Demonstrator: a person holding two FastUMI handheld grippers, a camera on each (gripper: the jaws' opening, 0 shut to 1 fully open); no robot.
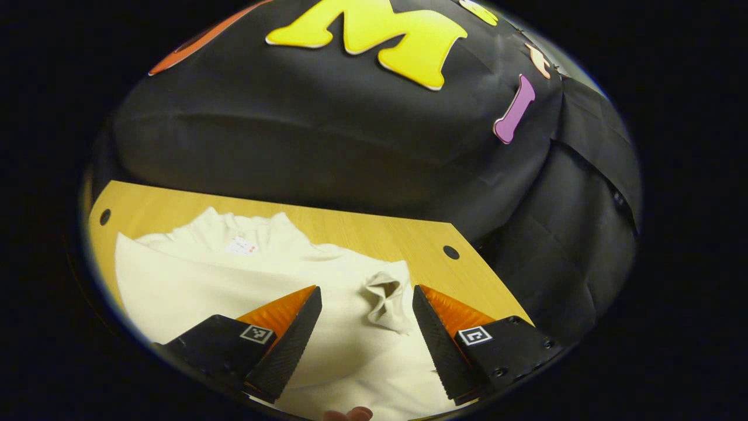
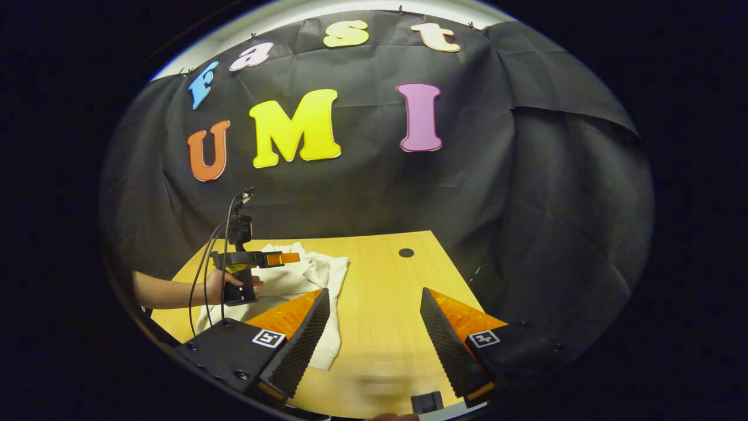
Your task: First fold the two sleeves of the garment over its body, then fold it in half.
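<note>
Black cloth is hanging behind a wooden table (image 1: 374, 234), where a cream garment (image 1: 234, 280) is lying flat with its collar toward the cloth. One sleeve (image 1: 385, 298) is lying folded over the body. Left tool (image 1: 367, 310) is hovering over the garment, fingers spread wide, gripping nothing. Right tool (image 2: 374, 316) is hovering over bare table just beside the garment's edge (image 2: 327, 327), fingers wide and empty. A hand (image 2: 219, 285) is holding the left tool (image 2: 257, 260) above the garment.
</note>
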